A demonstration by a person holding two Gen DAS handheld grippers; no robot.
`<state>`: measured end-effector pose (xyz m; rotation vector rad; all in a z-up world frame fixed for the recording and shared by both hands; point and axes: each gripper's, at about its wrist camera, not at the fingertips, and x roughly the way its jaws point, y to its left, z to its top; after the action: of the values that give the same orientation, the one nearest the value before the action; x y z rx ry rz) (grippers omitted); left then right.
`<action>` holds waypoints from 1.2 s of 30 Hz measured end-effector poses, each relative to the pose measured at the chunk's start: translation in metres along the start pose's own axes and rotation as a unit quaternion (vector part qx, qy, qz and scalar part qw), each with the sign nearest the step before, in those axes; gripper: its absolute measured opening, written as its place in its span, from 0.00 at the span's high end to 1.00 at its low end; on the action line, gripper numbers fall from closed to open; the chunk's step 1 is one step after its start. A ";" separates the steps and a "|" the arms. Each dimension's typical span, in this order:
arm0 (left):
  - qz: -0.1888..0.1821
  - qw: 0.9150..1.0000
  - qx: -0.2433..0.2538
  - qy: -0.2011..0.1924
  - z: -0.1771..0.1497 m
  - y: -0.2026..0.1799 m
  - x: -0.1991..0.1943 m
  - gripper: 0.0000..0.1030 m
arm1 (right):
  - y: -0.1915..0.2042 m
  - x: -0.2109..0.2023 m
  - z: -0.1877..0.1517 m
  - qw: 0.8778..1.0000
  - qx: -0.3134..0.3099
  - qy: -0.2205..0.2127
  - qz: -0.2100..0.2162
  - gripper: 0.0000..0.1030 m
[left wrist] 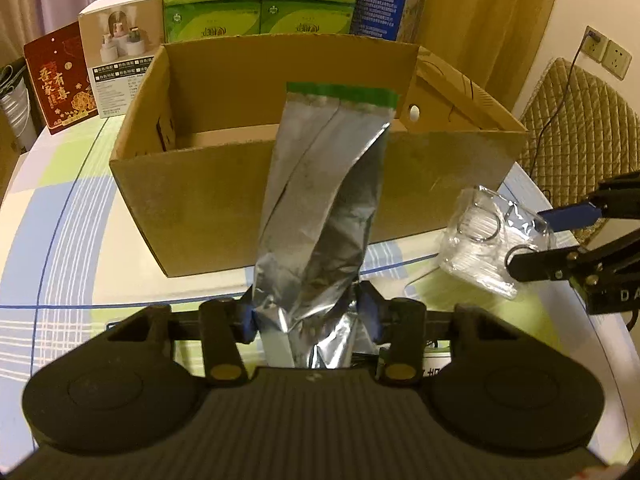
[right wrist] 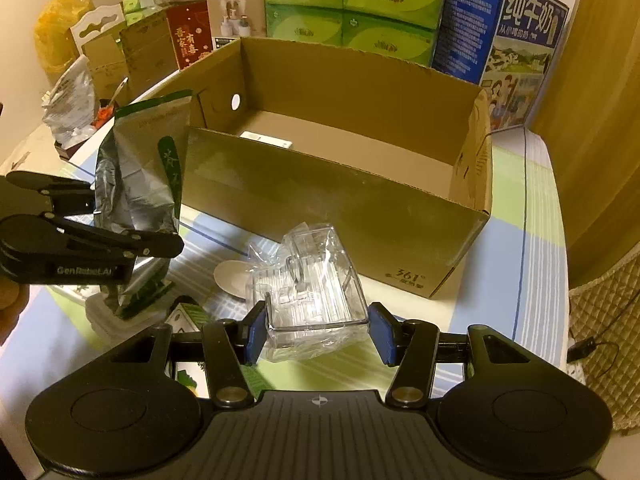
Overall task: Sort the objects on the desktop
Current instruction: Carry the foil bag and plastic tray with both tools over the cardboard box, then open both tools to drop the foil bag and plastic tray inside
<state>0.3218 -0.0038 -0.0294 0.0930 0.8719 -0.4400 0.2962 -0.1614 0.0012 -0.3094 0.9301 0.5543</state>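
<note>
You're mid-carry: left gripper [left wrist: 308, 316] fingers pinch the crinkled silver foil pouch [left wrist: 320, 208], right gripper [right wrist: 318, 330] fingers clamp the clear plastic packet [right wrist: 312, 292]; next, lift both over the open brown cardboard box [right wrist: 340, 204].

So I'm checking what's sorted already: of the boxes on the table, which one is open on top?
The plain brown cardboard box nearest both grippers; a small white item lies inside. The green boxes and blue milk carton behind are closed.

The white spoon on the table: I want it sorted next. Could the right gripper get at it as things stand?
Probably not yet. The right gripper is shut on a clear plastic box, which also covers part of the spoon. It would have to drop the box into the cardboard box first.
</note>
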 end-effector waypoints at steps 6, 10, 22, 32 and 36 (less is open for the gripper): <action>0.010 1.000 0.003 0.009 0.003 0.002 -0.020 0.65 | 0.001 -0.010 0.001 1.000 0.003 -0.012 0.003 0.51; 0.014 1.000 -0.005 0.022 0.011 0.007 -0.040 0.65 | 0.006 -0.027 0.006 1.000 0.003 -0.027 0.010 0.51; 0.009 1.000 0.003 0.021 0.084 0.005 -0.086 0.65 | 0.007 -0.081 0.055 0.995 0.011 -0.099 0.010 0.51; 0.017 1.000 0.002 0.001 0.154 0.010 -0.045 0.65 | -0.029 -0.042 0.108 0.992 0.050 -0.112 -0.024 0.51; 0.019 1.000 -0.005 -0.004 0.165 0.022 -0.023 0.73 | -0.045 -0.020 0.115 0.991 0.074 -0.108 -0.024 0.51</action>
<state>0.4367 -0.0182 0.0917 0.0977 0.8641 -0.4002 0.3892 -0.1490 0.0835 -0.1348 0.7475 0.4611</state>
